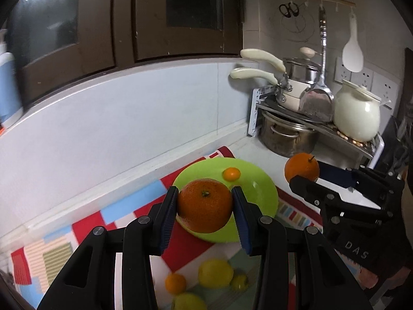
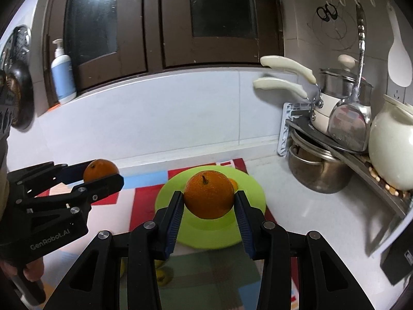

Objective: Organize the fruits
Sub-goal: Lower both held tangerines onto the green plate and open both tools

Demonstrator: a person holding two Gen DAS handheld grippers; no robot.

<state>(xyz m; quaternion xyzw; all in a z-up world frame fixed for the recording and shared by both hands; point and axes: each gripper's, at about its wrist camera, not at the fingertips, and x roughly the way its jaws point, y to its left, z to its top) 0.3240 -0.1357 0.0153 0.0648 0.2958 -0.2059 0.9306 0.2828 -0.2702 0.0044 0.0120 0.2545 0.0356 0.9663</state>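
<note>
Above green plate point(image 1: 260, 188): left gripper point(image 1: 205, 204) pinching orange point(image 1: 205, 208), right gripper point(image 2: 209, 201) pinching second orange point(image 2: 209, 197), both lifted, likely for sorting onto plate beside kumquat point(image 1: 231, 173).

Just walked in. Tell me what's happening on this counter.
A person is sorting fruit with a handheld gripper in each hand. The left gripper is shut on an orange, and the right gripper is shut on a second orange; both are held above a green plate that has one small orange fruit on it. Lemons and another small orange fruit wait on the patterned cloth below.
</note>
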